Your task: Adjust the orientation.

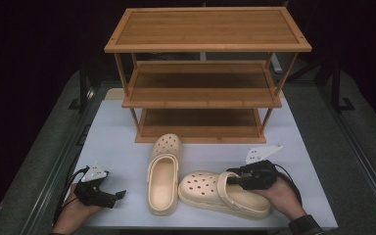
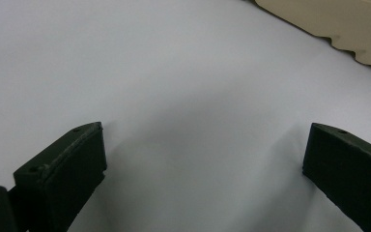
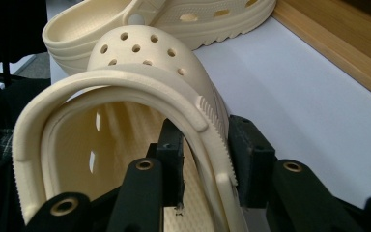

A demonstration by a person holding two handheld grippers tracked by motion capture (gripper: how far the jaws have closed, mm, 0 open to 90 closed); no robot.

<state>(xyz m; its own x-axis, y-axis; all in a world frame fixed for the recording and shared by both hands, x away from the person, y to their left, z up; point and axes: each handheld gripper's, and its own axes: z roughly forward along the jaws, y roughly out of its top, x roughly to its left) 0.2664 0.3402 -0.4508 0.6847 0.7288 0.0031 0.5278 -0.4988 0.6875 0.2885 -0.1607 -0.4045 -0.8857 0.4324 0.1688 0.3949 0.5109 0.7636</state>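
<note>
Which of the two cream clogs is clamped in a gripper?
The clog lying crosswise nearest the person: the right gripper pinches its side wall and strap. The other clog points toward the shelf, untouched.

- A flat, pale grey-white rectangular table (image 1: 117, 147) carries everything.
- A three-tier wooden shoe rack (image 1: 203, 73) of light-brown slats stands on the table's far half, all its shelves bare.
- A cream perforated foam clog (image 1: 164, 171) lies near the rack, its toe pointing toward the rack.
- A second cream foam clog (image 1: 210, 191) lies crosswise just beside the first clog, toe touching its side.
</note>
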